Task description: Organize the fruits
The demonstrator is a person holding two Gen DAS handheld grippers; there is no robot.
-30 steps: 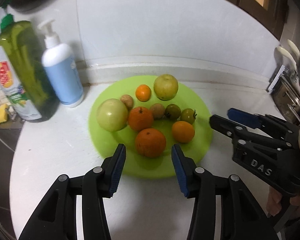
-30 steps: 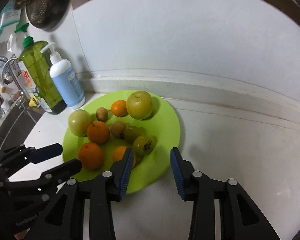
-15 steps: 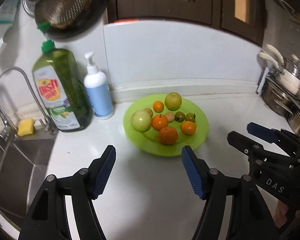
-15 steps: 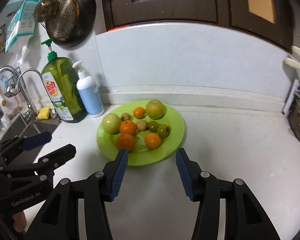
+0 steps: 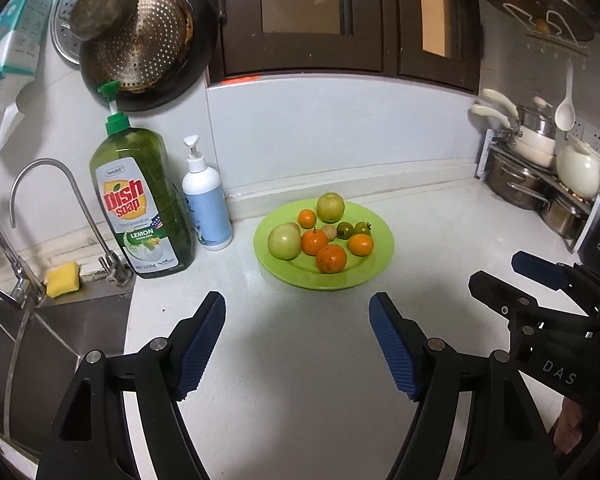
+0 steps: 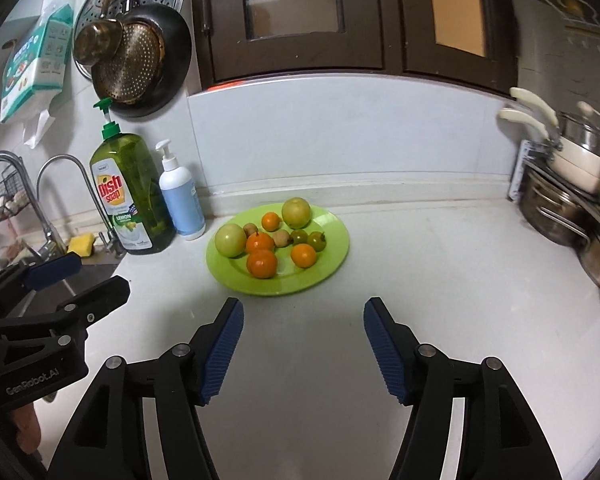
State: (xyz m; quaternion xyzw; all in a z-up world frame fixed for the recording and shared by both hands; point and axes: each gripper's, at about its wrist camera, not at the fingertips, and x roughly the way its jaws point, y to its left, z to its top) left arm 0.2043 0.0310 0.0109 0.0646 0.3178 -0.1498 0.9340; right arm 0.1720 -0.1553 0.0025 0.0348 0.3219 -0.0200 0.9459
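A lime-green plate [image 5: 380, 256] [image 6: 332, 256] sits on the white counter near the back wall. It bears several fruits: oranges such as the front one [image 5: 331, 258] [image 6: 262, 263], two pale green apples [image 5: 284, 242] [image 6: 295, 212], small green tomatoes [image 5: 362, 228] and brown kiwis [image 6: 281, 237]. My left gripper [image 5: 298, 316] hangs well short of the plate, its jaws opening, with nothing between them. My right gripper [image 6: 303, 320] is likewise back from the plate, jaws opening and empty. Each gripper shows at the edge of the other's view.
A green dish-soap bottle [image 5: 140, 208] and a white pump bottle [image 5: 206, 204] stand left of the plate. A sink with taps [image 5: 40, 216] and a yellow sponge [image 5: 62, 279] lies at far left. Pots on a rack [image 5: 540, 176] fill the right corner. Pans hang on the wall.
Both grippers have pulled back and up from the plate, so the fruits look much smaller. Both pairs of jaws have spread wider. No fruit has moved.
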